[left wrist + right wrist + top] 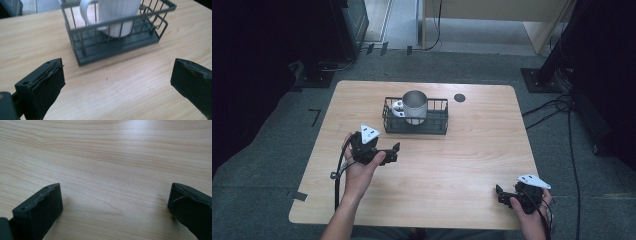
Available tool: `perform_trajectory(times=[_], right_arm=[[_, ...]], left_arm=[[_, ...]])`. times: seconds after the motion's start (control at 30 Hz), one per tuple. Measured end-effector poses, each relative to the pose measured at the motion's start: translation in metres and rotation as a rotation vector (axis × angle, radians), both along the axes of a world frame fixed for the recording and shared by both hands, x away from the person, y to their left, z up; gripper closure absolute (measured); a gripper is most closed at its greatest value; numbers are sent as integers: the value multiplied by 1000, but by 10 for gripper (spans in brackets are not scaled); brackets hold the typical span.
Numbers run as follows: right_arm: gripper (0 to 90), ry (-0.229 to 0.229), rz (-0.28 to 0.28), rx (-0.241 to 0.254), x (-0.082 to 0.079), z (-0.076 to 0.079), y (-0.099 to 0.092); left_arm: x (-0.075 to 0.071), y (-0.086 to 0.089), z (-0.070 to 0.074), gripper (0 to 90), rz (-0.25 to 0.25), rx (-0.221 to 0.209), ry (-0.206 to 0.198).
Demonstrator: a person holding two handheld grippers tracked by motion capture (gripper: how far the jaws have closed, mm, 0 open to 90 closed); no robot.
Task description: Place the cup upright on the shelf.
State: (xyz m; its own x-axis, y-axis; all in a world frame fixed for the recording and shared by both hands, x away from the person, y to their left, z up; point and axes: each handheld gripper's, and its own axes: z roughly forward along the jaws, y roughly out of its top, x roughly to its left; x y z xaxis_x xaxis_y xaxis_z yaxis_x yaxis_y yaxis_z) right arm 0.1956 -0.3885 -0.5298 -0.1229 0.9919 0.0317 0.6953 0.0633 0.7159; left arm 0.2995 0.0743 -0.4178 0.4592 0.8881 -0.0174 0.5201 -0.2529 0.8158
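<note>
Left gripper (393, 150) sits over the left-middle of the wooden table (452, 170), held in the person's left hand (359, 167), and it's pointing toward the wire basket. In the left gripper view its jaws are spread wide with nothing but bare tabletop between them, and the basket is just ahead. Moving right, the dark wire basket (439, 122) stands near the back middle of the table, with a white mug (415, 106) upright inside it toward its left end, handle turned left. A small dark round spot (459, 97) is on the table just behind the basket's right end. Over at the front right corner, the right gripper (500, 195) rests low in the right hand (532, 210), jaws also wide apart, empty, looking at plain wood grain.
</note>
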Motion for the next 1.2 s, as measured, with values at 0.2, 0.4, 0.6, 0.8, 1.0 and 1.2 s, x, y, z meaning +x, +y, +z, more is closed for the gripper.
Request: perform_trajectory(times=[0.2,0.4,0.6,0.8,1.0,1.2], right_arm=[[0,0,2,-2,0,0,0],[0,0,2,-2,0,0,0],[0,0,1,-2,0,0,0],[0,1,1,-3,0,0,0],[0,1,1,-2,0,0,0],[0,1,0,-2,0,0,0]], left_arm=[[-12,16,-17,0,21,12,24],[-26,50,-41,0,77,32,66],[-35,77,-57,0,134,46,99],[-41,117,-78,0,212,34,149],[-44,144,-97,1,265,99,184],[-39,144,-100,1,254,102,180]])
